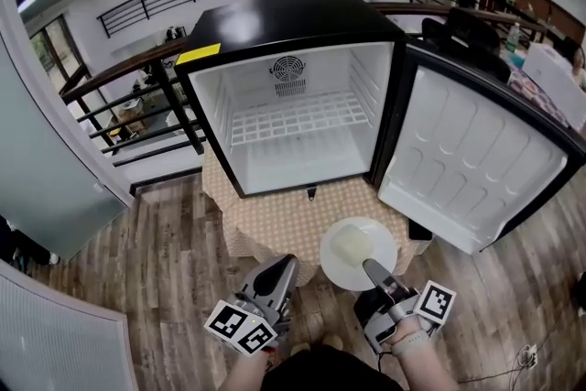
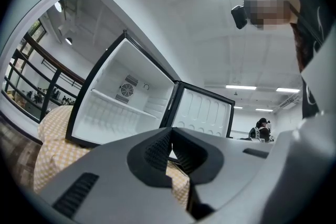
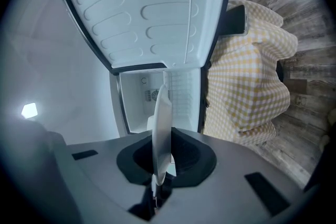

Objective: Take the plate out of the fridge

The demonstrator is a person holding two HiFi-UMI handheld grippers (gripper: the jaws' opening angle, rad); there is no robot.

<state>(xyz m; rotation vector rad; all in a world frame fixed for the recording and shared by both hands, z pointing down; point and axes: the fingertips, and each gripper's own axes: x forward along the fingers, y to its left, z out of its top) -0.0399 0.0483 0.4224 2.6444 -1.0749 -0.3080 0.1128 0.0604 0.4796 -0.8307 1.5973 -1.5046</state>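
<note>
Head view: the plate (image 1: 381, 242) is lying outside the fridge (image 1: 293, 23), roughly level, over the front edge of the desk (image 1: 275, 222) with the checked cloth. It is carrying a pale lump (image 1: 349, 243) of something that cannot be identified. Whether the plate is resting on the cloth or hanging just above it cannot be told.

The right gripper (image 1: 372, 269) is clamping the plate's near rim, so the plate is reaching forward from the fingers toward the fridge. In the right gripper view the plate (image 3: 161, 123) is showing edge-on, pinched between the two fingers.

The left gripper (image 1: 280, 271) is hanging beside the plate, to its left and apart from it. Its fingers (image 2: 156, 150) are pressing together on nothing.

Behind, the fridge is standing with its door (image 1: 476, 160) swung wide to the right, and its wire shelf (image 1: 298, 116) is showing bare.

Judged from this position, the removal itself is looking complete. Any coming move is turning on the right hand alone, which is bearing the plate by one rim with the load out in front of it.
</note>
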